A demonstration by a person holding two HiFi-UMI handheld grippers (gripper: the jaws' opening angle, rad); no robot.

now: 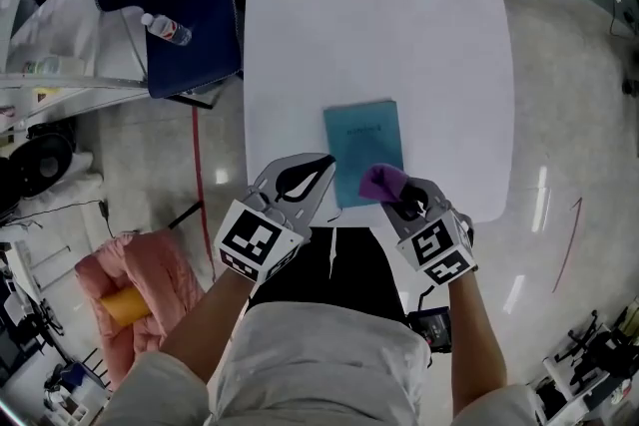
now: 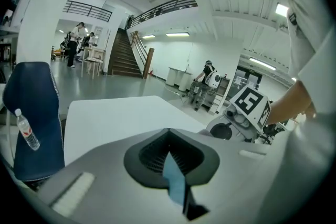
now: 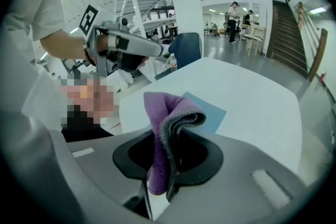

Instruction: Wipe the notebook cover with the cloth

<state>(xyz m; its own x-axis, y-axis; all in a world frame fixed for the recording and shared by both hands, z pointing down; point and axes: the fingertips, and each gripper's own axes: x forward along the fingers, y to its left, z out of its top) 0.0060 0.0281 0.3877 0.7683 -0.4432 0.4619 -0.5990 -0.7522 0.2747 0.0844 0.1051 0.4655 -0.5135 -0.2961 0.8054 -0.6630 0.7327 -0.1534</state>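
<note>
A light blue notebook (image 1: 361,140) lies flat on the white table (image 1: 379,25), near its front edge. My right gripper (image 1: 397,195) is shut on a folded purple cloth (image 1: 381,181), which hangs over the notebook's near right corner. In the right gripper view the cloth (image 3: 164,139) sticks up between the jaws, with the notebook (image 3: 206,110) behind it. My left gripper (image 1: 327,171) hovers at the notebook's left edge, its jaws shut to a thin slit. A sliver of blue notebook (image 2: 175,178) shows through that slit. I cannot tell whether it touches the notebook.
A dark blue chair (image 1: 170,0) with a water bottle (image 1: 166,29) on it stands at the table's far left corner. Pink fabric (image 1: 140,289) lies on the floor to my left. Other people stand far off in the hall.
</note>
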